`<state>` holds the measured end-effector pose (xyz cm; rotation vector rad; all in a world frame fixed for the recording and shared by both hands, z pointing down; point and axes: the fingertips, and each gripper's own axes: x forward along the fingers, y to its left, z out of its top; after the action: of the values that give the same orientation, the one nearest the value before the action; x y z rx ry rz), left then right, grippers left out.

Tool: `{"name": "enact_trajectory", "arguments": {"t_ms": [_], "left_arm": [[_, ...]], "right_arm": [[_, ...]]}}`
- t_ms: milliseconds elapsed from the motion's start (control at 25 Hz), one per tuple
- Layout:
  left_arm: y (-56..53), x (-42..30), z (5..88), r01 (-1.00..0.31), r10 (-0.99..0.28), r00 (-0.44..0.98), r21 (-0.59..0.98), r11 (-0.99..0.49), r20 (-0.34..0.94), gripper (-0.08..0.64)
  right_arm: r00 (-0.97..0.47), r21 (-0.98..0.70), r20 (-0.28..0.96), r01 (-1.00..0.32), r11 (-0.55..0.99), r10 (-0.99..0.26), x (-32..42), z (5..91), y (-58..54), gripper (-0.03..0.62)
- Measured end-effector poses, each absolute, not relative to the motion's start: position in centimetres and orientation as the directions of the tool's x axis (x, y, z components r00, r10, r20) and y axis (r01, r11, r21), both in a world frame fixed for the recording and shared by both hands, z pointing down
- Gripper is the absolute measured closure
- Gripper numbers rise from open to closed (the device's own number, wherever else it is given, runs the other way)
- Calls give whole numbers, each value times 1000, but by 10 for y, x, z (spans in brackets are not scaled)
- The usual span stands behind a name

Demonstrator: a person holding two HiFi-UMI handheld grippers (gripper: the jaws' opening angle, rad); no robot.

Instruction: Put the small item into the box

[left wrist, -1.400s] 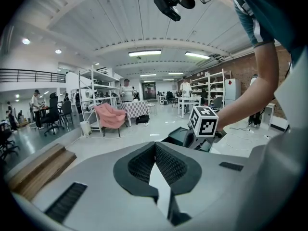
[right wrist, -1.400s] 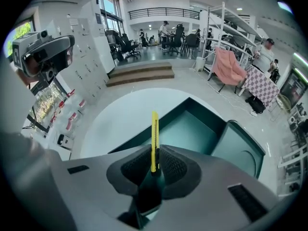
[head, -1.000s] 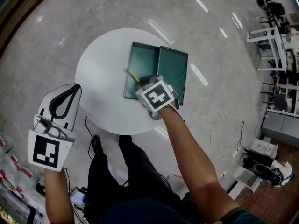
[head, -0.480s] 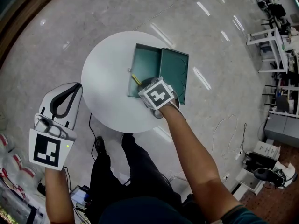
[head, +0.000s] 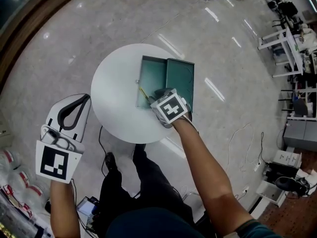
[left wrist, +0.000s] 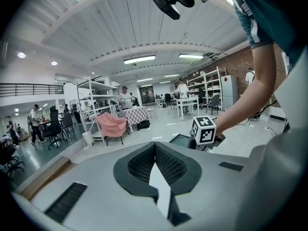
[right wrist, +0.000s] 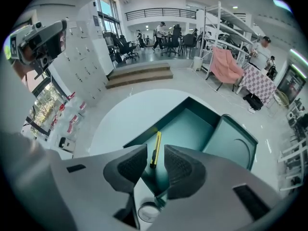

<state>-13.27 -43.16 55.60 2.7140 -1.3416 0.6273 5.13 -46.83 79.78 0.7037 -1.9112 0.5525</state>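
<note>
Right claw (right wrist: 155,159) hovers jaws apart over the open teal metal box (right wrist: 190,124) on the round white counter's (head: 113,90) right side, and the slim yellow utility knife (right wrist: 156,147) apparently lies loose inside, so the drop looks made, while the left claw (left wrist: 155,150), pinched together on nothing, hangs clear off the left edge.

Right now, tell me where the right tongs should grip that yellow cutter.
Grip the yellow cutter mid-body, across its narrow width, from above. It lies flat on the box floor, its length in line with the gap of the open right tongs.
</note>
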Motion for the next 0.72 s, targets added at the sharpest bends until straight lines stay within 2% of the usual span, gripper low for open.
{"name": "enact_trajectory", "arguments": {"t_ms": [280,440,720], "left_arm": [[-420,-128,517,-744,-742,574,-158,-650,347,541],[-406,-125,487,-729,-737,595,-171,-663,323,541],[-386,-125,434,-714,-730,621,-178,-677,285,541]], "right_arm": [[-363,-33,870,-719,695,-334,53,737,-470,477],[-374,7,828,-738,675,-417,54,686,-468,514],[-414,53,718,-769,637,-559,52,585,-462,534]]}}
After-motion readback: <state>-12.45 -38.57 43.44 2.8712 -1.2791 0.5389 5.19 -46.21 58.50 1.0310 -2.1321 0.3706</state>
